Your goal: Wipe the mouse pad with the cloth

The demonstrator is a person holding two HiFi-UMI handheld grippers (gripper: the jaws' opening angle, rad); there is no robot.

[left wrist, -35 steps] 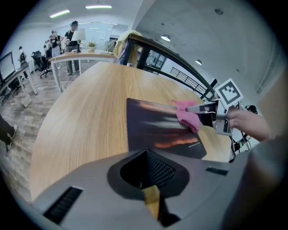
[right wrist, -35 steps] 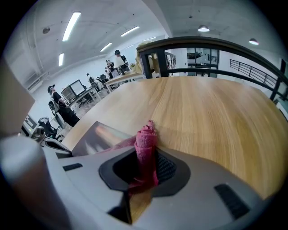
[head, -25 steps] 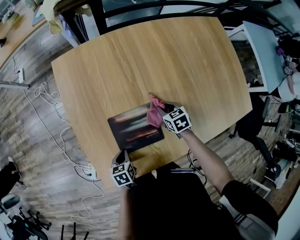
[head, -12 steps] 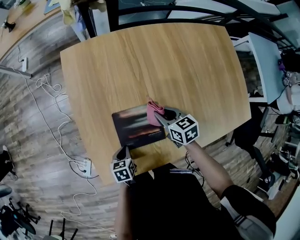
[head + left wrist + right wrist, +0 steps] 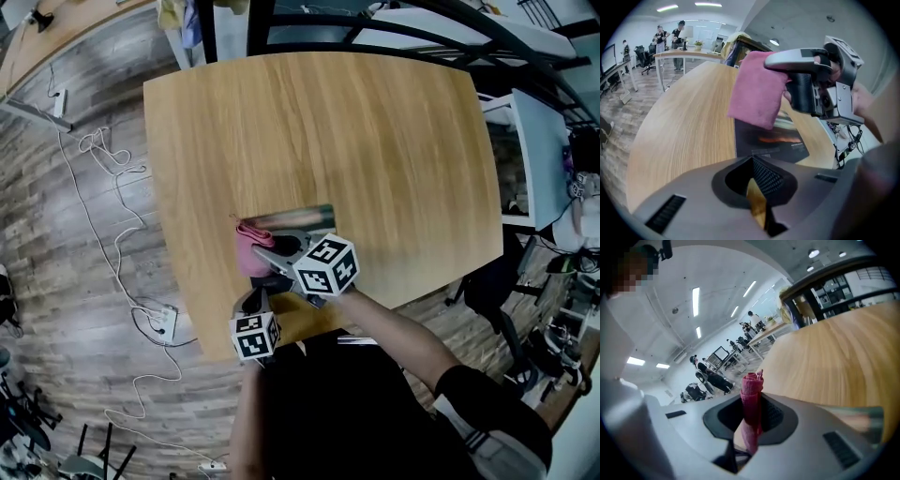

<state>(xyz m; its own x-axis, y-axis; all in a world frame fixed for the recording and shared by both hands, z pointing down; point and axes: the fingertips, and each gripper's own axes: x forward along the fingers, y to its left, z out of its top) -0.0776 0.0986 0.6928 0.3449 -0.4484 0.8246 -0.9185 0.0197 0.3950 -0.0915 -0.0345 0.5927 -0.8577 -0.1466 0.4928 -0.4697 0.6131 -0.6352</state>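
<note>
Cloth (image 5: 251,251), pink and bunched, is pinched in my right tool (image 5: 272,251); the right gripper view shows a rolled fold standing up between the clamped jaws. From the head view, the cloth hangs at the left end of the dark mouse pad (image 5: 302,217), which lies near the front edge of the wooden worktop (image 5: 328,122). My right tool and its marker cube cover most of the pad. In the left gripper view the cloth droops over the pad's far left corner (I cannot tell whether it is touching). My left tool (image 5: 251,304) sits at the worktop's near edge, just in front of the pad, jaws pressed together with nothing between them. A white cable (image 5: 103,216) trails across the plank floor on the left.
</note>
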